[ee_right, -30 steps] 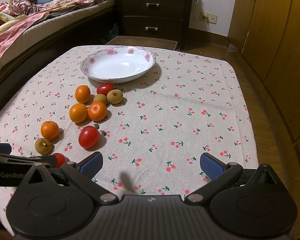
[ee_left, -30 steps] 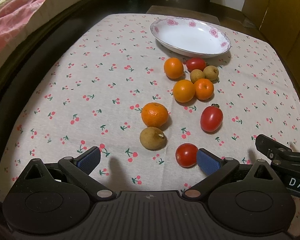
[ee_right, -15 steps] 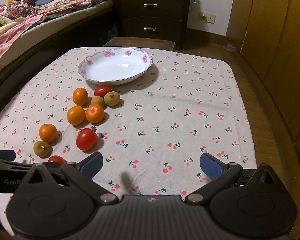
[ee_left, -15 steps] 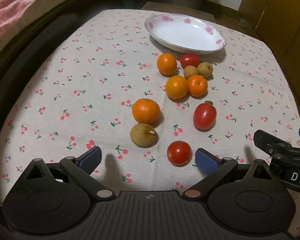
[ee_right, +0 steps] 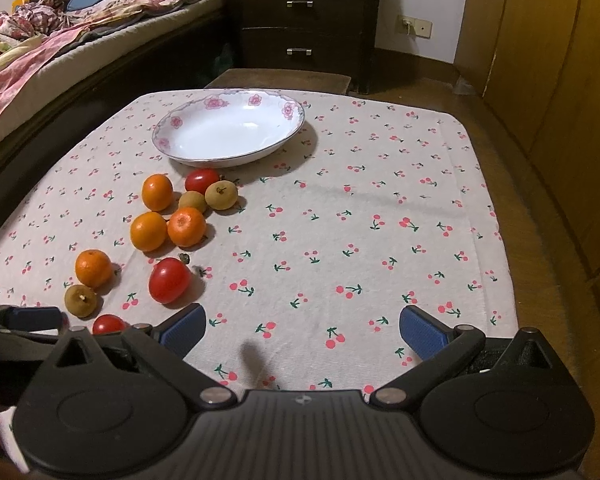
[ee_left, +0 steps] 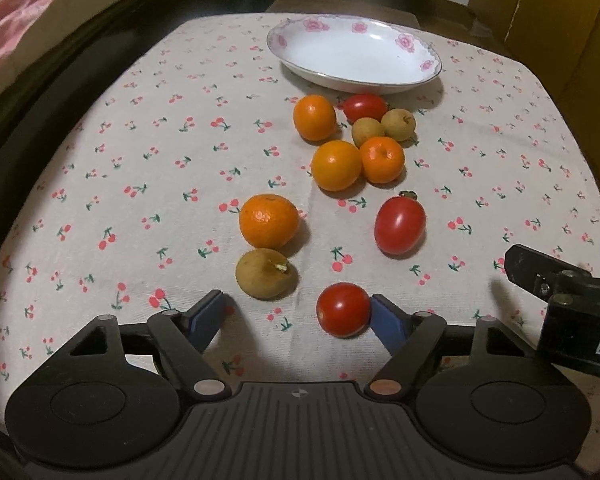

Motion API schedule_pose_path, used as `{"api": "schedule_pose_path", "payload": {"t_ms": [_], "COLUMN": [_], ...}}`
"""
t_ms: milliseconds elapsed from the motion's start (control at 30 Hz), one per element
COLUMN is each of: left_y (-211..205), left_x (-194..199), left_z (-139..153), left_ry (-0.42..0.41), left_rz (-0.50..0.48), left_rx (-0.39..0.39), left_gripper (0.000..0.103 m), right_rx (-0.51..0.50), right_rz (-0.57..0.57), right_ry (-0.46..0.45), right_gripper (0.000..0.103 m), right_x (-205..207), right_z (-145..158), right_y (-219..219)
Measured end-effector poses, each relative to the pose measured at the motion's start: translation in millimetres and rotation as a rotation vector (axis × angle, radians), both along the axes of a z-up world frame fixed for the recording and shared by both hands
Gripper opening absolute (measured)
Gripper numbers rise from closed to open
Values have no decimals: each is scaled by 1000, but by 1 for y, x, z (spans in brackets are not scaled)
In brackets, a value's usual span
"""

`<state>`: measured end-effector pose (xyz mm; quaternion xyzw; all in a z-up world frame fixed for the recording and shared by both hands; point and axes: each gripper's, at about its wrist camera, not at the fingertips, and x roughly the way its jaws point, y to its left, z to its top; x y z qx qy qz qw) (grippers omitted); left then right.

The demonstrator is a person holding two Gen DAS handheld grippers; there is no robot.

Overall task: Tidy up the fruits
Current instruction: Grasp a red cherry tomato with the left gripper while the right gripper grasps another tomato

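Several fruits lie on a cherry-print tablecloth (ee_left: 140, 152) in front of an empty white floral plate (ee_left: 354, 54): oranges, brown longans and red tomatoes. My left gripper (ee_left: 298, 312) is open and low over the cloth. A small round tomato (ee_left: 342, 309) sits just inside its right finger and a brown longan (ee_left: 266, 273) lies just ahead between the fingers, beside an orange (ee_left: 268, 221). An oval tomato (ee_left: 399, 225) lies further right. My right gripper (ee_right: 300, 330) is open and empty over bare cloth, right of the fruits. The plate also shows in the right wrist view (ee_right: 228, 130).
A bed with pink bedding (ee_right: 40, 56) runs along the left side of the table. A dark drawer chest (ee_right: 304, 24) stands behind it and wooden cabinets (ee_right: 560, 60) on the right. The right gripper's finger (ee_left: 540, 272) reaches into the left wrist view.
My left gripper has moved forward and down toward the nearest fruits; the small tomato now sits against its right finger. The right gripper has barely moved.
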<state>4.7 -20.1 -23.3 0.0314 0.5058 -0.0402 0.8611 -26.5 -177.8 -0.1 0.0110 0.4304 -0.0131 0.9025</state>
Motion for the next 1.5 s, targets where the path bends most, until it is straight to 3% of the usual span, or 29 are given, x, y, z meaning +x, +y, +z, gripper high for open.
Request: {"api": "schedule_pose_path", "payload": {"t_ms": [400, 533, 767, 833, 1267, 1500], "left_y": [-2, -1, 6, 7, 18, 18], "left_x": [0, -5, -5, -6, -10, -12], "left_z": [1, 1, 4, 4, 5, 4], "left_ry": [-15, -32, -31, -28, -34, -42], "left_rz": [-18, -27, -14, -19, -27, -42], "left_rx": [-5, -5, -33, -28, -70, -69], "left_gripper": [74, 71, 53, 52, 47, 47], "right_rx": [18, 36, 74, 85, 122, 134], "right_rz": [38, 63, 130, 146, 213, 242], "right_ry": [25, 44, 70, 83, 106, 139], "right_gripper": [102, 95, 78, 68, 62, 46], "right_x": [15, 19, 25, 27, 49, 62], "right_z": [-3, -6, -7, -7, -12, -23], "right_y": [5, 8, 19, 22, 48, 56]}}
